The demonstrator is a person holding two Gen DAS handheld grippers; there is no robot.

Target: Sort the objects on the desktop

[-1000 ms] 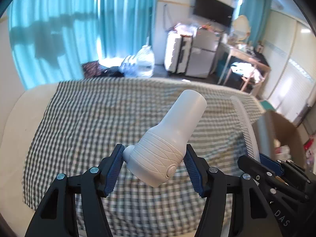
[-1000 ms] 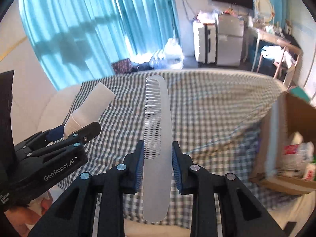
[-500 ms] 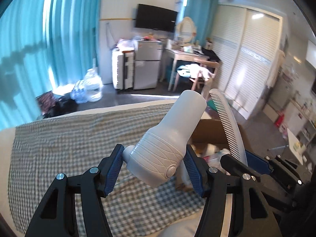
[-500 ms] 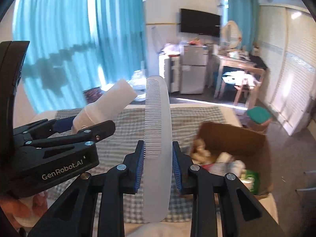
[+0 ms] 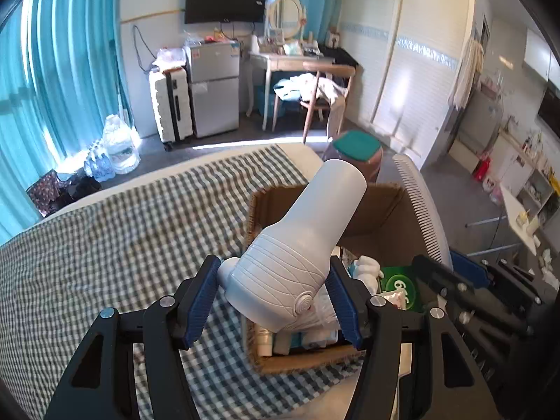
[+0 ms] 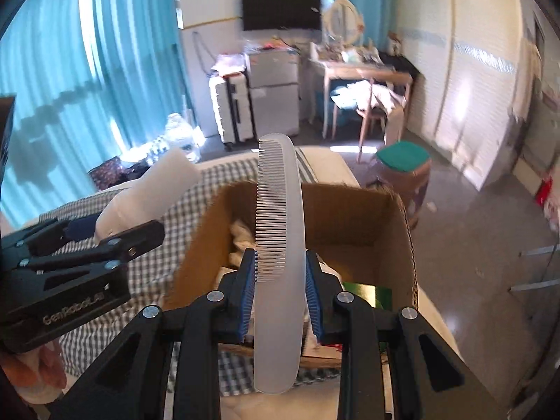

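Observation:
My left gripper point(image 5: 273, 297) is shut on a white bottle-shaped device point(image 5: 304, 245) and holds it above the near-left part of an open cardboard box point(image 5: 266, 364). My right gripper point(image 6: 280, 294) is shut on a long translucent white comb point(image 6: 280, 231), held upright over the same box point(image 6: 406, 245). The comb also shows in the left wrist view point(image 5: 423, 210), and the white device shows in the right wrist view point(image 6: 150, 192). The box holds several packets and soft items.
The box sits at the right end of a surface covered by a grey checked cloth point(image 5: 105, 245). Beyond are a green-topped stool point(image 5: 357, 147), a wooden chair point(image 5: 322, 94), a small fridge point(image 5: 213, 87) and teal curtains point(image 5: 52, 87).
Both grippers have swung right with their objects, from over the checked cloth to above the cardboard box. Both grips are unchanged.

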